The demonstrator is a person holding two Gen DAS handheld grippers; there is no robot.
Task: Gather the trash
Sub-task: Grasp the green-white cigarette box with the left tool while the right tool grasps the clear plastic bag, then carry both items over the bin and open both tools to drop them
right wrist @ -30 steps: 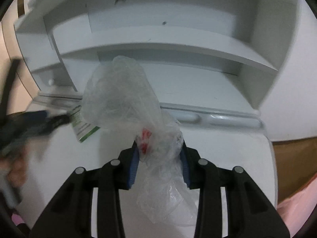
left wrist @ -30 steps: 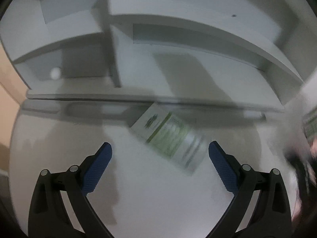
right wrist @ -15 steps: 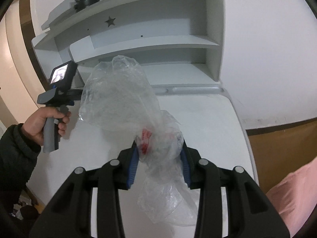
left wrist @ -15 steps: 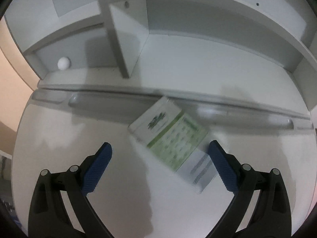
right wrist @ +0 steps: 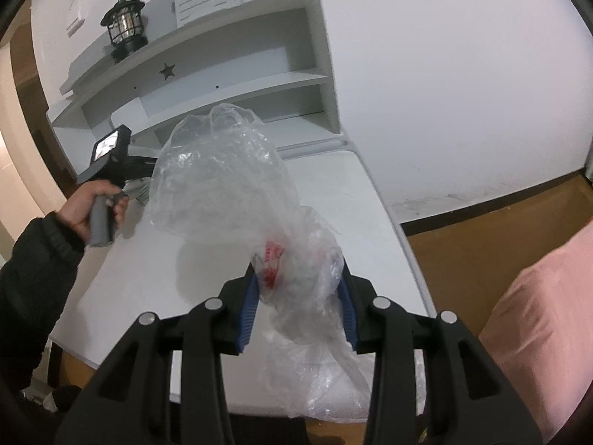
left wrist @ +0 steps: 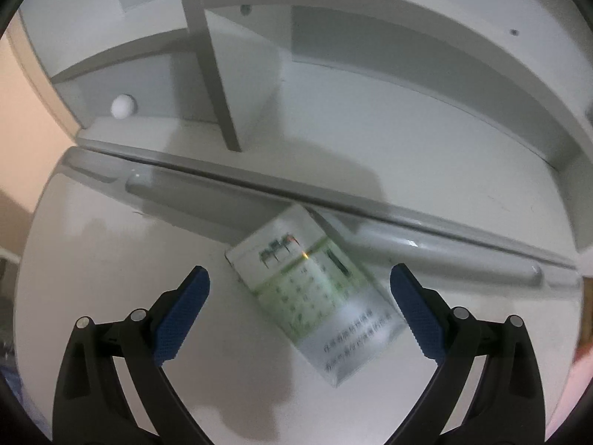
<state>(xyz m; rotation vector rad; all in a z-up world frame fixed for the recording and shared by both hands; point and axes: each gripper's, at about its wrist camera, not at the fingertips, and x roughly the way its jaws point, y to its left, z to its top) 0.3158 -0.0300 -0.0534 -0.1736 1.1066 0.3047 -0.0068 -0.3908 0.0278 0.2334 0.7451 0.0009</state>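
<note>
1. We take the white desk [left wrist: 111, 259] as our landmark; behind it stands a shelf unit [right wrist: 259, 55] with a lantern [right wrist: 126, 29] on top, and a small white ball [left wrist: 123, 106] sits in its lowest left nook.
2. The only container we see is the clear plastic bag [right wrist: 222, 178], held above the desk. It looks mostly air; a red print shows near the pinch, and we cannot tell whether anything is inside.
3. Our right gripper [right wrist: 298, 306] is clenched on the bag's gathered neck.
4. The trash in hand is a green-and-white carton [left wrist: 315, 293], lying flat and skewed on the desk, touching the groove at the desk's back edge.
5. Our left gripper [left wrist: 300, 282] is spread wide and empty, one finger either side of the carton and above it. We judge this the approach step: next we must lower, square up to the skewed carton, close on it, then carry it to the bag.
</note>
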